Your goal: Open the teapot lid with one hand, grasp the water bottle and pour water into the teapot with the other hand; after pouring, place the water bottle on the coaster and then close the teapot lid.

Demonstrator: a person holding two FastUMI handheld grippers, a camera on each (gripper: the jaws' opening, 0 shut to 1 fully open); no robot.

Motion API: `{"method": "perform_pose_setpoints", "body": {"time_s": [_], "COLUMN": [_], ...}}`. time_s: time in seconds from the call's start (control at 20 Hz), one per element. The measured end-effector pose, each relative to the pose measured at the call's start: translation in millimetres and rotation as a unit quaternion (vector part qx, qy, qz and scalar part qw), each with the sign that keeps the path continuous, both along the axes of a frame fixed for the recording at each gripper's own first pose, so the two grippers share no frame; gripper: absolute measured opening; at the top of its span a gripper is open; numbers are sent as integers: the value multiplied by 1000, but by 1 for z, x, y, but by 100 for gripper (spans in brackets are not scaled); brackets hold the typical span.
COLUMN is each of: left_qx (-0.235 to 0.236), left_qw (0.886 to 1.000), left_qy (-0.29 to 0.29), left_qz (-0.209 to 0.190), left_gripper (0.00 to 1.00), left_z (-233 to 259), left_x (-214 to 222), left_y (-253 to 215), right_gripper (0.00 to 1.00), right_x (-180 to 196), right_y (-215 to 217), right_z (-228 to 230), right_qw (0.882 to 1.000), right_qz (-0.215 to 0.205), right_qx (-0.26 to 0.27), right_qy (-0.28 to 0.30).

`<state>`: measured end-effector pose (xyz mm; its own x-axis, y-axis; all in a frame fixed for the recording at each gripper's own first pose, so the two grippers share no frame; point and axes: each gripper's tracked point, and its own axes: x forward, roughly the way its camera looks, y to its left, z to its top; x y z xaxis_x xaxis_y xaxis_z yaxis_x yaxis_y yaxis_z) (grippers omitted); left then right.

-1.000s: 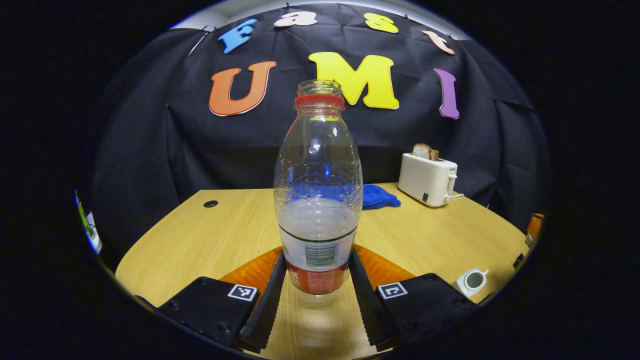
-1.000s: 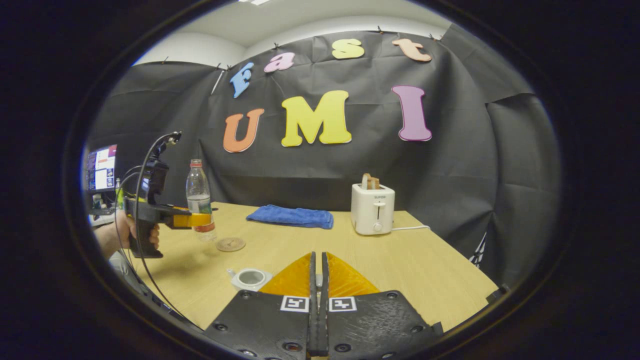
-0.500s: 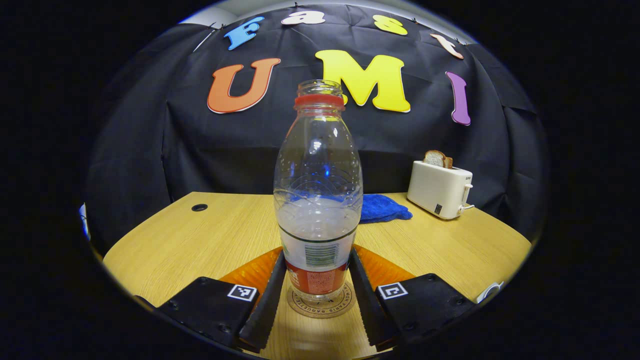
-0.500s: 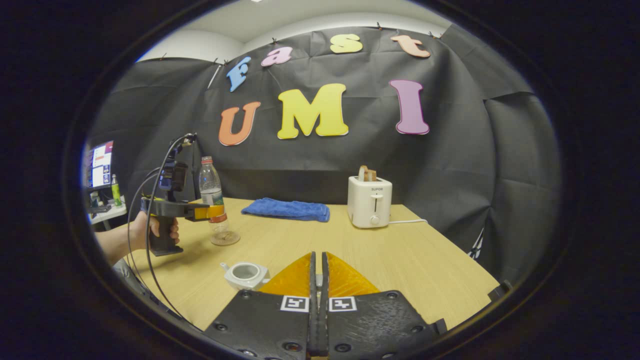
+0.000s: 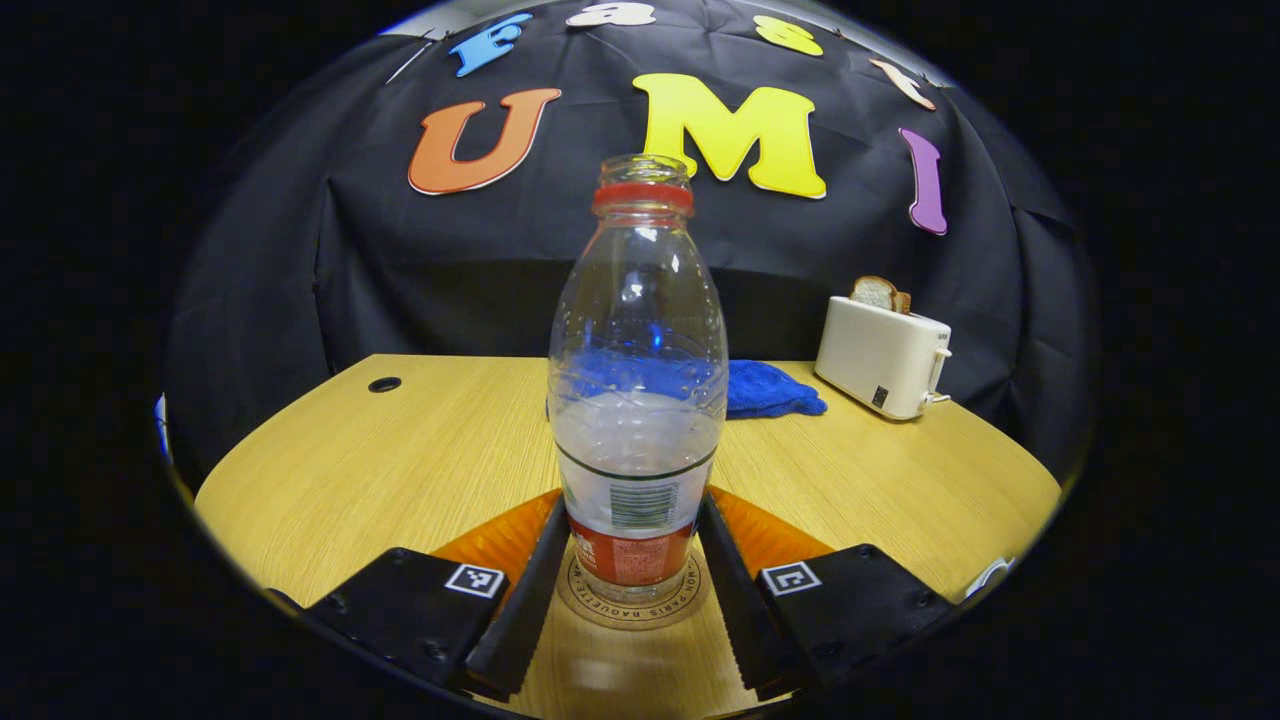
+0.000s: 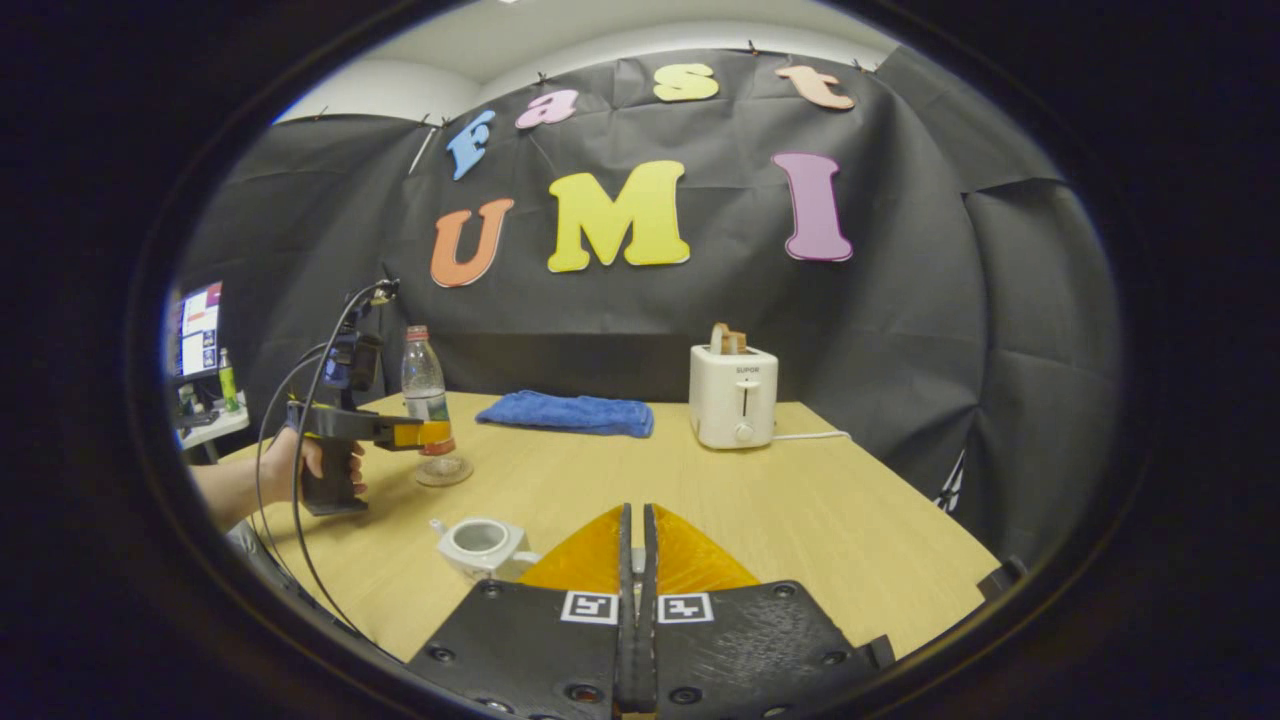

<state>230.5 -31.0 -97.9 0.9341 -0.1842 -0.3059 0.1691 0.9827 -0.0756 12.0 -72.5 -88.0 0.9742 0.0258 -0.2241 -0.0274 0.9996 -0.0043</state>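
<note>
A clear water bottle (image 5: 637, 400) with a red neck ring, no cap and some water stands upright between the fingers of my left gripper (image 5: 633, 510), which is shut on its labelled lower part. Its base is at the round coaster (image 5: 630, 617); contact is hard to tell. The right gripper view shows the same bottle (image 6: 424, 385), coaster (image 6: 445, 472) and left gripper (image 6: 425, 433), held by a hand (image 6: 320, 465). The white teapot (image 6: 480, 545) sits open, near left of my right gripper (image 6: 637, 515). A small pale piece, seemingly the lid's knob, is pinched between its shut fingers.
A white toaster (image 5: 882, 360) with bread stands at the back right of the wooden table (image 6: 800, 520). Beside it, a blue cloth (image 6: 565, 412) lies along the back edge. A cable hole (image 5: 383, 384) is at the table's far left. A monitor (image 6: 200, 330) stands off the table, left.
My left gripper carried the bottle over the coaster and lowered it onto or just above it. My right gripper stayed shut and drifted slightly, so the teapot sits a little lower left.
</note>
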Motion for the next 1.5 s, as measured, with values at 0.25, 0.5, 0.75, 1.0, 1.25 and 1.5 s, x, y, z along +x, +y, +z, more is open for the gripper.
{"method": "perform_pose_setpoints", "body": {"time_s": [0.25, 0.5, 0.75, 1.0, 1.25, 1.5], "left_qx": [9, 8, 32, 12, 9, -10], "left_qw": [1000, 1000, 998, 998, 998, 996], "left_qy": [23, 23, 51, 66, 35, -2], "left_qz": [-5, -2, 4, -1, 45, 91], "left_gripper": [87, 98, 98, 98, 98, 98], "left_z": [-12, -10, -19, -15, 7, 28], "left_x": [-3, -8, -42, -89, -147, -193], "left_y": [-1, 0, 15, 25, 70, 102], "right_gripper": [0, 0, 0, 0, 0, 0], "right_x": [-1, -1, 8, 28, 49, 57], "right_y": [-1, 5, 33, 78, 123, 136], "right_z": [-1, -1, 2, 7, 0, -17], "right_qw": [1000, 1000, 999, 996, 990, 988], "right_qz": [-1, 4, 35, 84, 137, 154], "right_qx": [0, -1, 1, 11, 8, 3], "right_qy": [0, 0, -2, -13, -13, -5]}}
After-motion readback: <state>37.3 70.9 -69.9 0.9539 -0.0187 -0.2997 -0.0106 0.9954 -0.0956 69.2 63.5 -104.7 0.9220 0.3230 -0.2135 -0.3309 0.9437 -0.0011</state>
